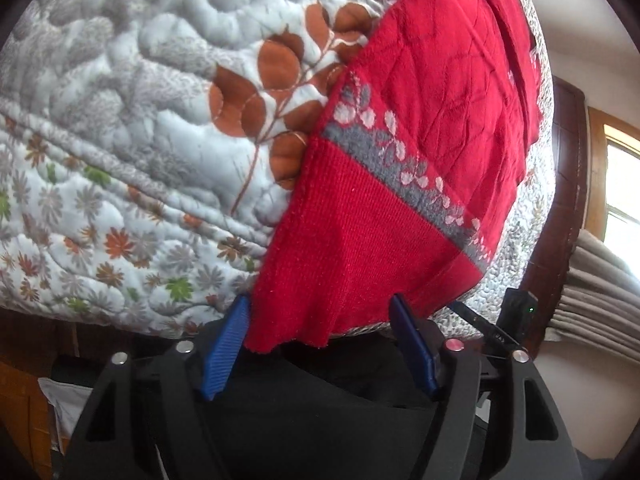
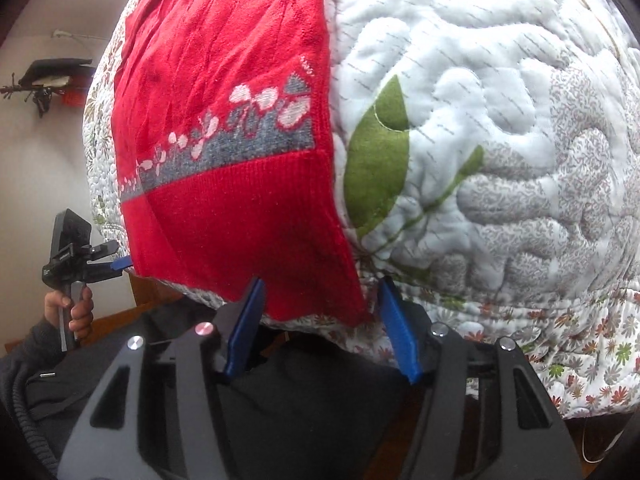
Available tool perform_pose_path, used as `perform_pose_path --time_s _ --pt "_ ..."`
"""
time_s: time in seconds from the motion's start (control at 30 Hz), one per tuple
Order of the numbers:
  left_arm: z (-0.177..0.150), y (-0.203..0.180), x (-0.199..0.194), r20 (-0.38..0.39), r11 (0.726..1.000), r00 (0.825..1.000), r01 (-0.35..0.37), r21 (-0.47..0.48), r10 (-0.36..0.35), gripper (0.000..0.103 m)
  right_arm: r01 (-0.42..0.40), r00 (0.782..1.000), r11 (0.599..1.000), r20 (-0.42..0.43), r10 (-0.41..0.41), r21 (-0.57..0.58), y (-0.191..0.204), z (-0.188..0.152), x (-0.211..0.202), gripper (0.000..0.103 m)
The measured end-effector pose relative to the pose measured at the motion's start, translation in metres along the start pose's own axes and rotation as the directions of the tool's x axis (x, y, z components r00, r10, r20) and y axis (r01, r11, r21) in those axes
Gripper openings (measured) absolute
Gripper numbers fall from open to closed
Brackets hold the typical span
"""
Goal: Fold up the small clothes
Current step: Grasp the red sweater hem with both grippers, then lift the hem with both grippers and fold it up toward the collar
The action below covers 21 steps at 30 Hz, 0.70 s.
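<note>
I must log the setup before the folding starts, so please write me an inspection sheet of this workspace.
Surface: quilted bedspread, pale with leaf and flower prints, covering a bed.
Job's things: red knit garment lying flat, its ribbed hem hanging over the near edge; grey band with white flowers above the hem.
Clutter: nothing seen on the bedspread.
Grippers: left hand-held gripper open, blue pads either side of the hem's left corner; right hand-held gripper open at the right corner.
Cables: thin wire at the lower right of the right view.
Surroundings: curtain, window, dark wooden headboard.
</note>
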State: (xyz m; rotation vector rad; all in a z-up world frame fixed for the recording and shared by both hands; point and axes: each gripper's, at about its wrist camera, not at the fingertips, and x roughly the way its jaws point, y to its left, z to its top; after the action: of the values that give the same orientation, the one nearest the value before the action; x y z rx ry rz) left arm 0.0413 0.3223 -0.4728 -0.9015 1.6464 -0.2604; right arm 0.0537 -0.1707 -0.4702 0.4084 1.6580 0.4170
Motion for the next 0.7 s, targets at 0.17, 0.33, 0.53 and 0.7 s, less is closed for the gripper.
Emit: perform_pose_path --time_s 0.17,0.33,0.53,0.7 --pt "0.000 -0.009 0.001 -0.003 0.999 0.999 -0.044 0.021 0.044 0.030 0.001 1.000 1.000 -0.001 -0.001 0.009 -0.004 -0.001 0.001 0.051" --pt "0.002 -0.011 0.001 0.014 0.998 0.998 -0.064 0.012 0.064 0.009 -0.020 1.000 1.000 -0.016 0.020 0.013 -0.008 -0.003 0.002 0.042" --pt "-0.001 -0.008 -0.006 0.025 0.999 0.999 -0.036 -0.013 0.036 0.007 -0.030 0.998 0.998 -0.057 0.033 0.056 -0.015 -0.007 0.002 0.004" --pt "-0.010 -0.009 -0.030 0.069 1.000 0.998 0.000 -0.028 0.002 0.006 -0.092 0.994 0.993 -0.044 0.096 0.075 -0.015 -0.017 -0.021 0.003"
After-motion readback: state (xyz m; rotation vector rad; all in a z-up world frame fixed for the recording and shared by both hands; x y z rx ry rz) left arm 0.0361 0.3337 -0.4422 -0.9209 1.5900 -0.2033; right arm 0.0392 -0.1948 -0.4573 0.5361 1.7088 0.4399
